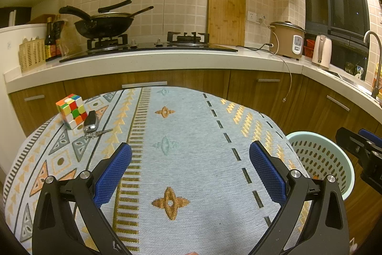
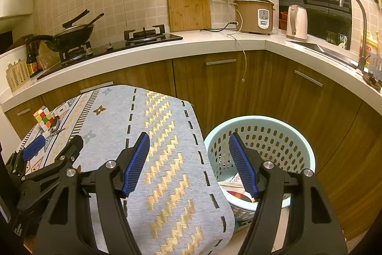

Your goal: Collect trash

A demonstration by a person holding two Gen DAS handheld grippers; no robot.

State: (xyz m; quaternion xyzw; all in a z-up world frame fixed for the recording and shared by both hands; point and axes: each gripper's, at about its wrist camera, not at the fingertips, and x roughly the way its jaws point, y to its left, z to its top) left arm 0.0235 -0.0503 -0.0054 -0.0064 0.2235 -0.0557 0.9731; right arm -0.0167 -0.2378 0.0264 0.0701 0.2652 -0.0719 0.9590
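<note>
Both grippers, left (image 1: 190,173) and right (image 2: 189,163), hold empty jaws open, trash (image 2: 238,188) lying in the bin (image 2: 296,142) beside the tabletop's (image 2: 162,135) right edge, under the right jaws.

On the patterned table (image 1: 191,159) at the far left: one puzzle cube (image 1: 71,111) and one car key (image 1: 90,122). Beside the table's right edge stands one pale green basket (image 2: 260,135) holding wrappers, number unclear. On the far counter (image 1: 167,59): two burners, one wok (image 1: 103,24), one cutting board (image 1: 226,16), one rice cooker (image 1: 286,40), one kettle (image 1: 321,51), and at least two bottles (image 1: 53,40) on the left.
</note>
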